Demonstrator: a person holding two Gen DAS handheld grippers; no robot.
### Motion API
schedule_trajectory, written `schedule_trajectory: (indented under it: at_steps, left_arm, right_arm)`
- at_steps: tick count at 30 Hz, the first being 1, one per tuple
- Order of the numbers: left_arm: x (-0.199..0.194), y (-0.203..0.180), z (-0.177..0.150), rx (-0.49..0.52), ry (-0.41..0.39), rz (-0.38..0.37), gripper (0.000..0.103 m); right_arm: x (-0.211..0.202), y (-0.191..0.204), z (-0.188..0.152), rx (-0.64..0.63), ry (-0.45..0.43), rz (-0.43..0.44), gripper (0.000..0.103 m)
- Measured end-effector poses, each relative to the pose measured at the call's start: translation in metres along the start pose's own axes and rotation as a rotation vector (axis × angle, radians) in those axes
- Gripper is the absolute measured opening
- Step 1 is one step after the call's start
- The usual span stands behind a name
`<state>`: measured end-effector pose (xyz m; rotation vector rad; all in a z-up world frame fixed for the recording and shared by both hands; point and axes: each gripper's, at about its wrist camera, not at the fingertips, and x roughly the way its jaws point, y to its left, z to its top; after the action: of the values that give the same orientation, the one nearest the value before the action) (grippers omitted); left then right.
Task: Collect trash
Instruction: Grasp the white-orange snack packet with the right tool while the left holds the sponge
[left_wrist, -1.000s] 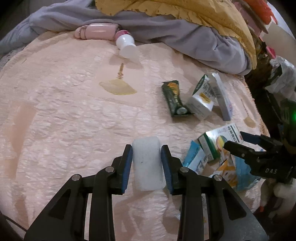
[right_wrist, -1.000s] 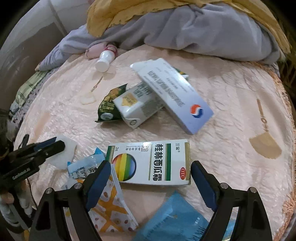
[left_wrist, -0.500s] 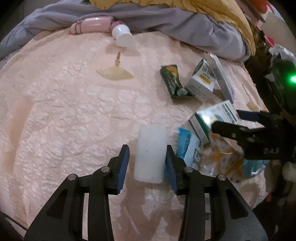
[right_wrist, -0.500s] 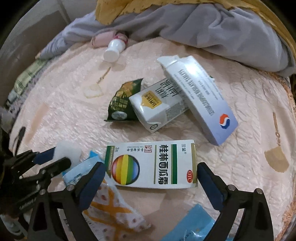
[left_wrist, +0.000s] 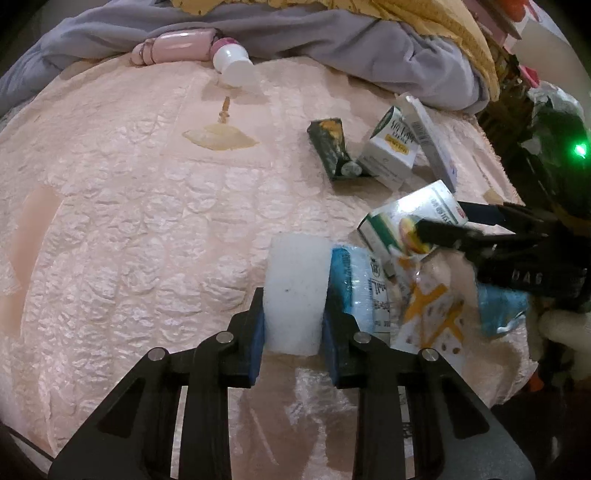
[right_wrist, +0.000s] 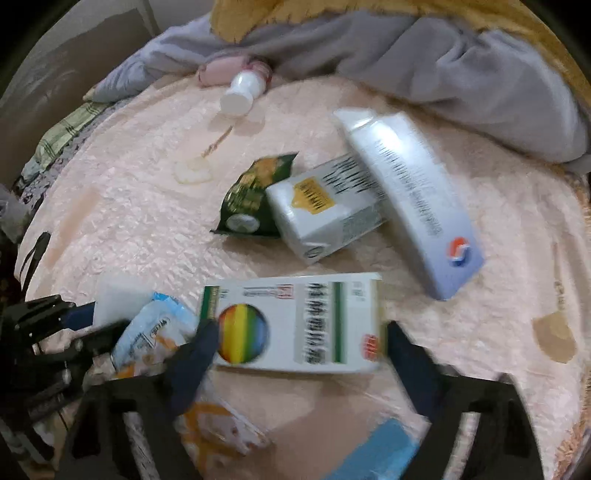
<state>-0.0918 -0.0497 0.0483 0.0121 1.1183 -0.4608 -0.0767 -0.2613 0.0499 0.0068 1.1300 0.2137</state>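
The trash job looks like it has only just begun, because most of the trash lies on the pink bed cover (left_wrist: 110, 221). Going from left to right: a white bottle (left_wrist: 234, 66) lies far back by the grey blanket (left_wrist: 369, 48). The left gripper (left_wrist: 293, 317) reaches out low over the bed and pinches a white foam block (left_wrist: 295, 291) between its two blue pads. The block looks a little lifted, but I cannot be sure. Just beside it is a blue wrapper (left_wrist: 354, 280) and an orange and white packet (left_wrist: 432, 314). Farther back lie a green snack bag (right_wrist: 255, 199), a white carton (right_wrist: 325, 218) and a long white box (right_wrist: 410, 195), touching each other. The right gripper (right_wrist: 299, 350) comes in low with its fingers spread wide around the rainbow box (right_wrist: 295, 321). The picture is blurry there, so I cannot tell if it squeezes yet. No bin shows
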Motion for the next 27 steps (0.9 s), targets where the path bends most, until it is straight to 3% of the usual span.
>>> schedule_trajectory:
  at_steps: [2, 4, 5, 8, 13, 16, 20, 24, 27]
  left_arm:
    - [-0.007, 0.0, 0.003, -0.011, -0.022, -0.016, 0.024]
    - [-0.012, 0.001, 0.006, -0.027, -0.031, -0.022, 0.024]
    - [-0.016, 0.001, 0.007, -0.03, -0.038, -0.024, 0.024]
    - [-0.024, 0.0, 0.008, -0.021, -0.06, -0.015, 0.024]
    - [-0.033, 0.009, 0.005, -0.042, -0.072, -0.007, 0.024]
    - [-0.043, 0.015, 0.001, -0.043, -0.091, 0.002, 0.024]
    - [-0.054, 0.022, -0.004, -0.04, -0.113, 0.035, 0.024]
    - [-0.059, 0.025, -0.011, -0.034, -0.118, 0.047, 0.024]
    - [-0.06, 0.027, -0.017, -0.035, -0.119, 0.051, 0.024]
  right_arm:
    - [-0.015, -0.011, -0.002, 0.028, -0.034, 0.01, 0.048]
    - [-0.02, -0.021, -0.004, 0.052, -0.025, 0.031, 0.048]
    - [-0.022, -0.023, -0.005, 0.061, -0.03, 0.048, 0.05]
    - [-0.028, -0.024, -0.008, 0.097, -0.026, 0.063, 0.073]
    - [-0.048, -0.005, -0.018, 0.076, -0.033, 0.149, 0.074]
    - [-0.055, 0.013, -0.026, 0.042, 0.009, 0.189, 0.075]
    - [-0.051, 0.025, -0.04, 0.106, 0.077, 0.296, 0.09]
    - [-0.027, 0.035, -0.05, 0.165, 0.193, 0.315, 0.092]
    - [-0.016, 0.038, -0.052, 0.238, 0.203, 0.35, 0.092]
